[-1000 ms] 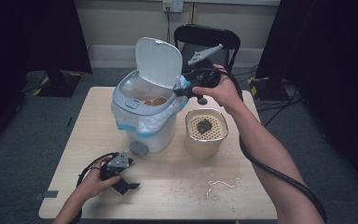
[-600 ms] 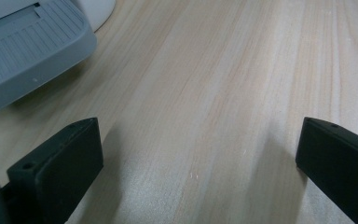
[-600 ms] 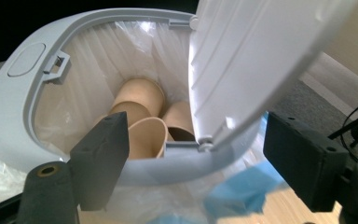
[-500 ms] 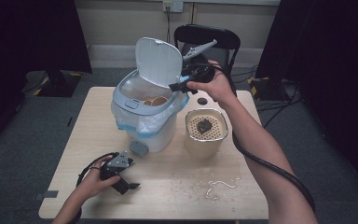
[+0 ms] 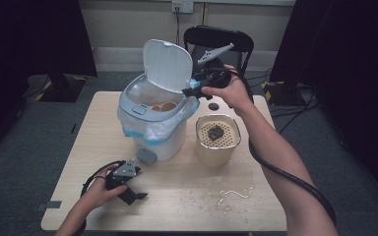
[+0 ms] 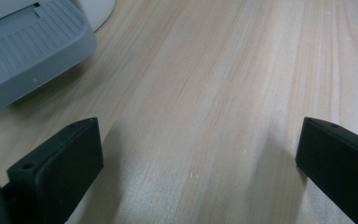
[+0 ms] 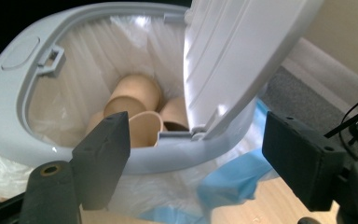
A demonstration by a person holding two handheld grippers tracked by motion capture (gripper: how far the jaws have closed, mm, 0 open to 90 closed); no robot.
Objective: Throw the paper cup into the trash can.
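At the lower left of the high view, the left gripper (image 5: 134, 195) lay on the table (image 5: 187, 211) with its jaws spread wide and nothing between them; in the left gripper view only bare wood lay between its jaws, with the bin's grey pedal (image 6: 28, 51) at the upper left.

Left of centre stood the bin (image 5: 152, 135), lined with a thin plastic bag (image 5: 132, 124) and holding paper cups (image 5: 165, 105). Its lid (image 5: 166, 66) stood upright on a hinge at the rear rim. The lid looked like light, stiff moulded plastic, smooth and probably slippery on its broad faces. The free top edge or a side edge seemed the best place to take hold, pinched across its thin wall or simply pushed from behind. The hinge would probably let it drop with little force. The bin itself looked light enough to slide under a hard shove.

Just right of the lid, above centre, the right gripper (image 5: 189, 89) hovered with its jaws apart, clamping nothing. In the right gripper view the lid's edge (image 7: 242, 56) rose between its jaws, beyond the tips.

To the right sat a perforated beige container (image 5: 218, 147).
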